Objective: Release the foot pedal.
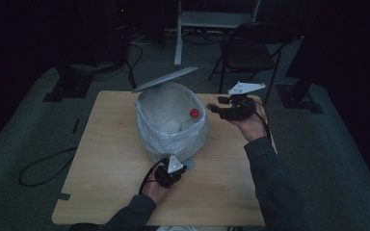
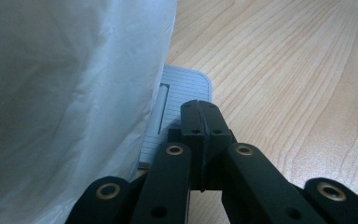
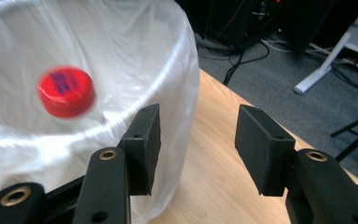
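Bottle (image 1: 191, 117) with the red cap (image 3: 66, 91) lay inside the lined bin (image 1: 171, 126), just left of the right hand-held gripper (image 3: 198, 140), whose jaws stood released and empty. Dropping looked done. The left hand-held gripper (image 2: 199, 122), clenched, pressed the pedal (image 2: 179, 100); letting the lid (image 1: 166, 79) down remained.

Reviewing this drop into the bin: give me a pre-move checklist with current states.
1. Lid up: ok, tilted open behind the rim.
2. Left gripper on the grey pedal: ok, jaws shut, tips over it; downward pressure cannot tell.
3. Right gripper empty: ok, jaws apart, nothing between them.
4. Red cap inside the bin liner: ok, within the rim, blurred; landed or not, cannot tell.
5. Right gripper away from the liner: ok, beside the bin above the table.
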The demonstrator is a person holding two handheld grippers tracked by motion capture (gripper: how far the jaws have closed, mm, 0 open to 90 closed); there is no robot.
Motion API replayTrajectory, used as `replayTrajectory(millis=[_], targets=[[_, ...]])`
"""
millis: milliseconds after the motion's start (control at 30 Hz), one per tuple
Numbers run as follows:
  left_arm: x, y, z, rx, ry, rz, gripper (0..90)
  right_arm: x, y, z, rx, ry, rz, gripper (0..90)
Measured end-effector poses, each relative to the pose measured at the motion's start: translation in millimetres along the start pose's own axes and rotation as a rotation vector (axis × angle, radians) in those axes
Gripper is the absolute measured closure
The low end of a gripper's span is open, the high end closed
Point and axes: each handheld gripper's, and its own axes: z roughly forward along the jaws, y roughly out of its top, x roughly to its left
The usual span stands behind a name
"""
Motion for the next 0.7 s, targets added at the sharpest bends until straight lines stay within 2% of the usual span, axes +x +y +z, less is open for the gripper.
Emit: replayTrajectory(millis=[67, 300, 533, 700], targets=[[-0.1, 0.1, 0.1, -0.001, -0.001, 0.0, 90.0, -1.9, -3.3, 1.3, 0.005, -0.003, 0.004, 49.6], [-0.2, 1.0, -0.2, 0.009, -0.002, 0.003, 89.7, -13.5, -26.4, 11.1, 0.025, -0.016, 0.064, 49.5], [-3.1, 1.0, -0.6, 0.005, -0.005, -0.023, 89.0, -22.8, -44.0, 17.9, 0.037, -0.03, 0.126, 47.3], [-3.1, 1.2, -1.5, 0.002, 0.002, -0.016, 88.8, -28.3, -55.7, 22.3, 0.047, -0.036, 0.16, 47.2]])
